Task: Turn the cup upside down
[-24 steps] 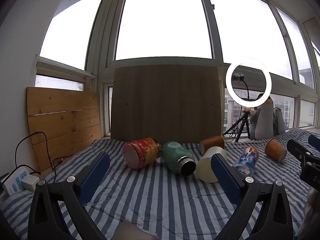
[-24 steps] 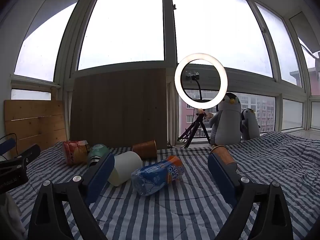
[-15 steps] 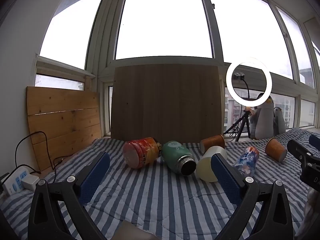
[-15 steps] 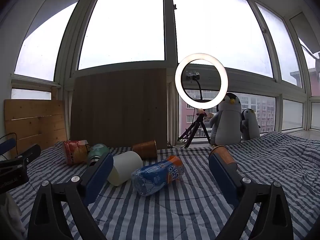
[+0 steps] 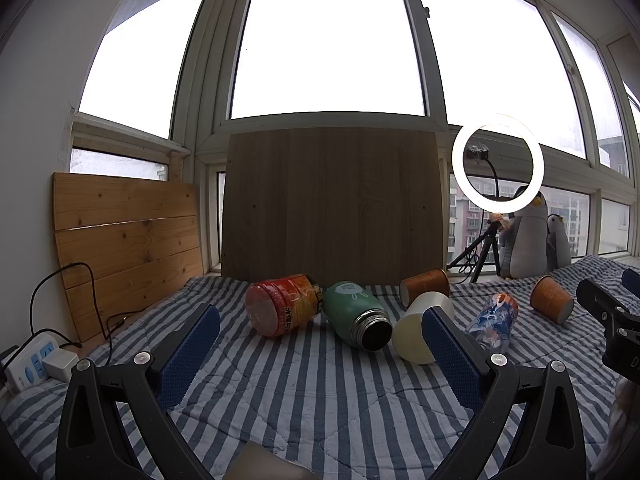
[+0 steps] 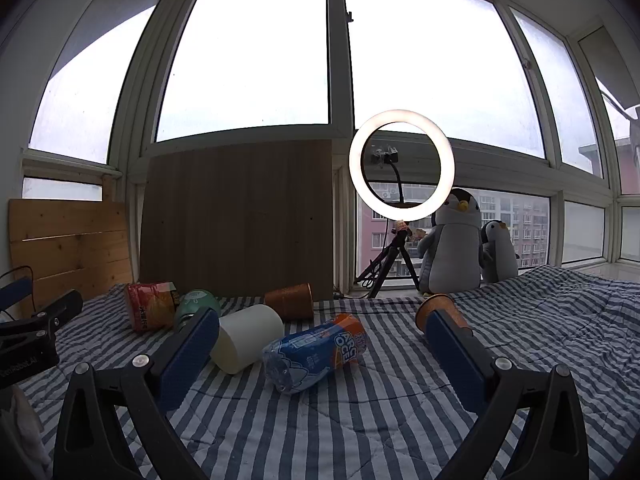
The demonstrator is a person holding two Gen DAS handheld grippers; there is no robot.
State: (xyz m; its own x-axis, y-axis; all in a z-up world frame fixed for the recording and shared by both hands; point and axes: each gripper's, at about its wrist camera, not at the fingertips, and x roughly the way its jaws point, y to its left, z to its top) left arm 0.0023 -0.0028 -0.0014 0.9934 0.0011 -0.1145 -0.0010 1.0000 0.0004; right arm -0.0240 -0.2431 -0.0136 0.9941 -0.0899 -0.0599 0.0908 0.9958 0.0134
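Observation:
Several cups and bottles lie on their sides on a striped blanket [image 5: 304, 392]. A cream cup [image 5: 416, 332] [image 6: 248, 336] lies in the middle. Two brown paper cups lie further off: one at the back [image 5: 425, 283] [image 6: 290, 301], one at the right [image 5: 551, 304] [image 6: 436, 308]. My left gripper [image 5: 320, 336] is open and empty, short of the row of things. My right gripper [image 6: 320, 340] is open and empty, above a blue and orange plastic bottle [image 6: 316, 350] [image 5: 494, 320].
A red-orange jar [image 5: 282, 310] and a green flask [image 5: 356, 318] lie at the left. A dark wooden board [image 5: 332, 204] and a pine panel [image 5: 124, 240] lean at the window. A ring light on a tripod [image 6: 400, 172], two plush penguins [image 6: 456, 248] and a power strip [image 5: 32, 364] stand around.
Both grippers have shifted only slightly; the objects have not moved and both grippers stay open.

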